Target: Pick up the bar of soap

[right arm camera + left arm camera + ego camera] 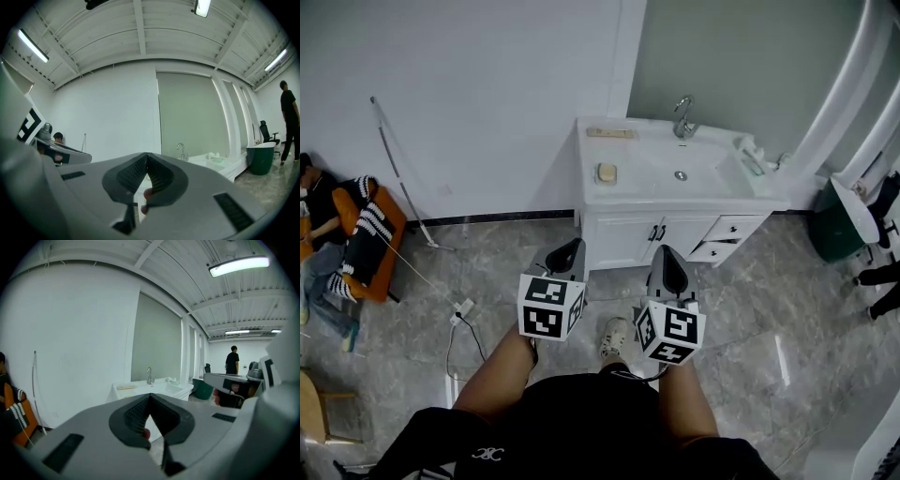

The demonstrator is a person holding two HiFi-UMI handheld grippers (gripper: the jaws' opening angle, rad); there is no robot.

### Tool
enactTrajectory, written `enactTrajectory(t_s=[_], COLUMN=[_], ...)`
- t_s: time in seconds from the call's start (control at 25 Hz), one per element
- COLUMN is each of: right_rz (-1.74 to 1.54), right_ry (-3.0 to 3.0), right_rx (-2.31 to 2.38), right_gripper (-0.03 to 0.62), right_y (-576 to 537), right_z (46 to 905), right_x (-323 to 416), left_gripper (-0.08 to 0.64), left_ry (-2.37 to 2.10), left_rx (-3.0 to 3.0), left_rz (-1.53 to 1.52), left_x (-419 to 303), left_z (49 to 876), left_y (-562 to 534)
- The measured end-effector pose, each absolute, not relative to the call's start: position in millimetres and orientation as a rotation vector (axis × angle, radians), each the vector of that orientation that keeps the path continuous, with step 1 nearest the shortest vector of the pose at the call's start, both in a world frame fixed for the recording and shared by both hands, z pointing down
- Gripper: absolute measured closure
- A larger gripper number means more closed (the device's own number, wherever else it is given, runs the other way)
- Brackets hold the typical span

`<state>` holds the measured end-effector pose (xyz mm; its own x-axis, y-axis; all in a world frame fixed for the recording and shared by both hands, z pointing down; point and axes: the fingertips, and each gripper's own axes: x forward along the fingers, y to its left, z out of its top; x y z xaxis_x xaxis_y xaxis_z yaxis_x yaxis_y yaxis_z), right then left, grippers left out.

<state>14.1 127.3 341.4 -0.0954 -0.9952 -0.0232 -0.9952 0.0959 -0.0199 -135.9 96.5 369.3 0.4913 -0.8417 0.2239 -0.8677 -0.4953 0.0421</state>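
- Head view: the person is standing on a grey tiled floor (487,272), facing a white vanity cabinet (623,239), and is holding 2 grippers out in front at about the same height.
- The left gripper (567,251) is pointing toward the cabinet's left end. In its own view (150,395) the 2 dark ribbed pads are meeting at the tip, jaws together, with nothing between them.
- The right gripper (668,255) is pointing at the cabinet front, near the door handles. In its own view (147,154) the pads are likewise meeting at the tip, closed and empty.
- The bar of soap (607,172) is lying flat on the vanity's white top, left of the basin (698,171) and well apart from both grippers. Neither gripper is touching it.
- A chrome faucet (682,118) is standing behind the basin; it is also showing in the left gripper view (149,376) and the right gripper view (181,151).
- A flat tan item (611,133) is lying along the back edge of the top; I cannot tell what it is.
- A dark green bin (827,230) is sitting right of the vanity.
- At far left, 1 person (319,220) is sitting by an orange chair (382,255). Another person (288,119) is standing far off at the right.
- A cable (455,342) is trailing across the floor.
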Motion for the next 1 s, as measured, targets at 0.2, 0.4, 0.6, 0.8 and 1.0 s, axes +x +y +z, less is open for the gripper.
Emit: enactTrajectory(t_s=[0.2, 0.4, 0.6, 0.8, 1.0], right_rz=[-0.05, -0.056, -0.111, -0.132, -0.137], right_ry=[2.321, 2.353, 2.361, 2.369, 2.373], right_rx=[-2.066, -2.074, -2.086, -2.099, -2.113], right_gripper=[0.588, 0.588, 0.588, 0.588, 0.588], right_y=[82, 54, 38, 20, -5], right_z=[347, 361, 379, 390, 388], right_x=[24, 27, 33, 37, 44], left_gripper=[0.559, 0.56, 0.56, 0.559, 0.558], left_ry=[-1.496, -1.471, -1.47, -1.459, -1.435], left_rx=[2.572, 2.534, 2.555, 2.568, 2.544], left_rz=[0.279, 0.305, 0.335, 0.363, 0.38], left_x=[-124, -116, -109, -102, -95], left_z=[372, 391, 397, 406, 414], left_y=[58, 30, 16, -4, -28])
